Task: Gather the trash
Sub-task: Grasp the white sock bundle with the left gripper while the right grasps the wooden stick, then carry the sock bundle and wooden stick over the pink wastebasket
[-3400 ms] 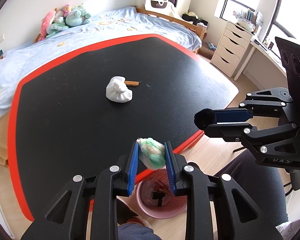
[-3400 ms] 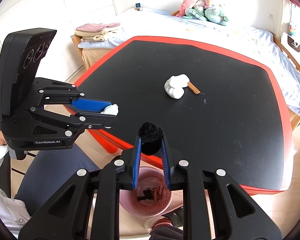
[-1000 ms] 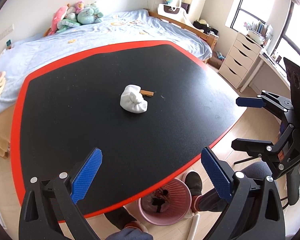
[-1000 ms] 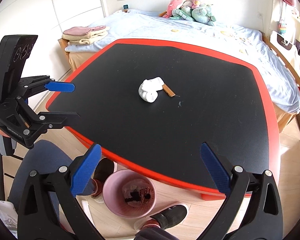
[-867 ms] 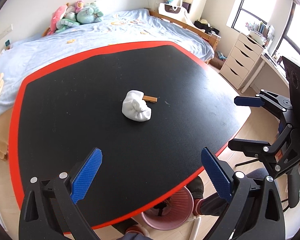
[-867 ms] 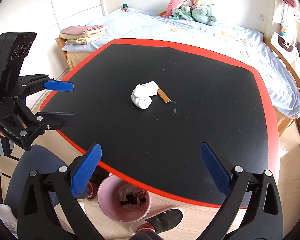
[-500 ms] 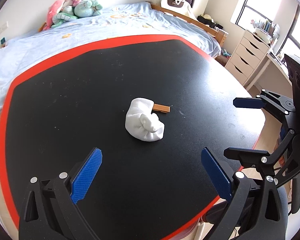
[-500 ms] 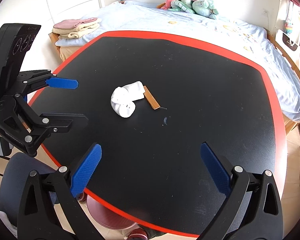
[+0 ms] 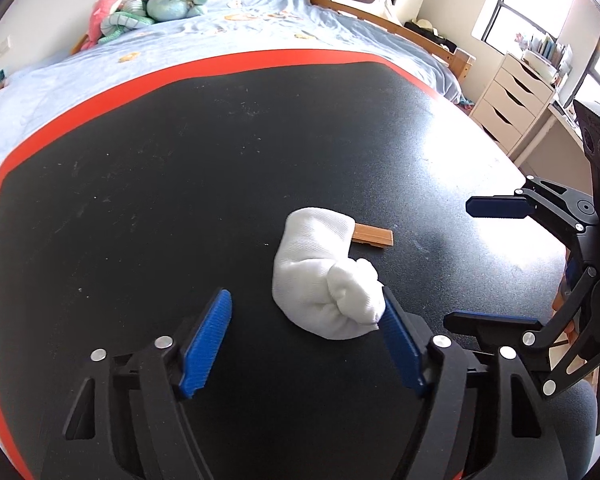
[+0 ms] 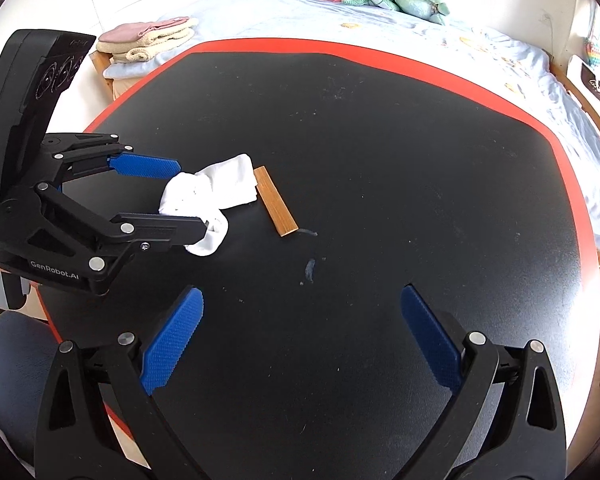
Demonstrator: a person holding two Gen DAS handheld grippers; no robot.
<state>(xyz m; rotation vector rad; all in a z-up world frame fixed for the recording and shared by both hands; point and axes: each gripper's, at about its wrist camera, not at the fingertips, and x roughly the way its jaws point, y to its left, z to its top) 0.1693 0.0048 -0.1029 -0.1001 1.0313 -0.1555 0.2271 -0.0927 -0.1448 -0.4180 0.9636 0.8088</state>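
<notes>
A crumpled white cloth wad [image 9: 326,278] lies on the black table [image 9: 180,184], with a small brown wooden piece [image 9: 372,236] touching its far side. My left gripper [image 9: 306,344] is open, its fingers reaching around the wad's near end; the right pad [image 9: 400,352] is at the wad's edge. In the right wrist view the left gripper [image 10: 180,200] straddles the wad [image 10: 216,192], and the wooden piece [image 10: 276,206] lies beside it. My right gripper [image 10: 300,336] is open and empty, hovering over bare table nearer me.
The table has a red rim [image 10: 560,160]. A bed with light blue bedding [image 9: 220,28] and plush toys [image 9: 148,4] lies beyond it. Folded towels [image 10: 152,38] sit left, a white drawer unit [image 9: 512,108] right.
Both grippers have moved forward over the table from the edge. The left gripper has narrowed and now reaches around the white wad. The pink bin below has left view.
</notes>
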